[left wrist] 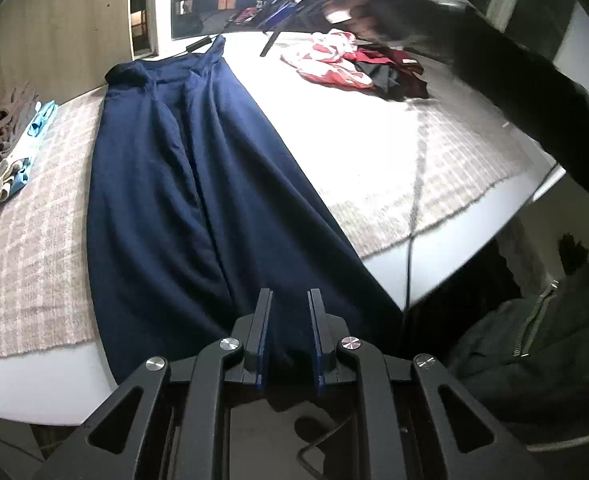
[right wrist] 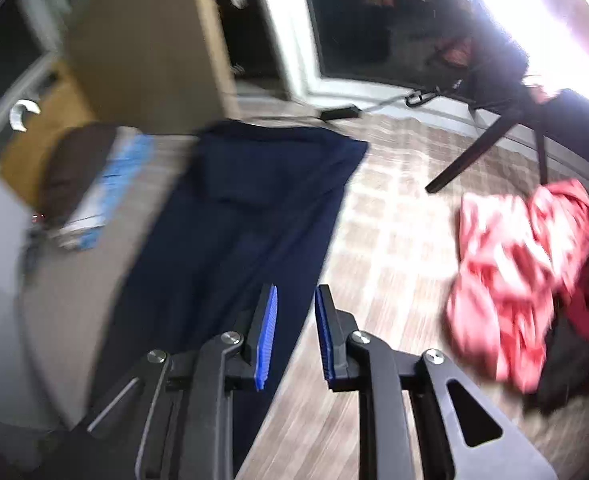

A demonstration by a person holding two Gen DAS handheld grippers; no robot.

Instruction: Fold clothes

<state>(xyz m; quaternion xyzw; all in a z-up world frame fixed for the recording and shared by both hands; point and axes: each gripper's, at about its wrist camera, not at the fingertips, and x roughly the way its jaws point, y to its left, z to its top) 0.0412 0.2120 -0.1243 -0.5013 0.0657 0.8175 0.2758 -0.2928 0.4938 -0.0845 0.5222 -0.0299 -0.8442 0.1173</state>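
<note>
- The left gripper (left wrist: pixel 290 300) sits nearest the lens, its blue-padded fingers parted by a narrow gap with nothing clamped, poised over the near hem of the navy garment (left wrist: pixel 198 200).
- The navy garment lies spread lengthwise on a checked beige cloth (left wrist: pixel 26 248) that covers the table (left wrist: pixel 46 380); its near end drapes over the table edge and its far end reaches the back.
- In the blurred right wrist view, the right gripper (right wrist: pixel 294 300) hangs above the garment's right edge, fingers apart and empty.
- A stack of folded clothes (left wrist: pixel 10 152), blue, white and grey-brown, rests left of the garment.
- A heap of red-and-white and dark red clothes (left wrist: pixel 354 64) lies at the far right, well apart from the garment.
- A dark sleeve (left wrist: pixel 514 80) crosses the upper right.
- No bin or basket shows.
</note>
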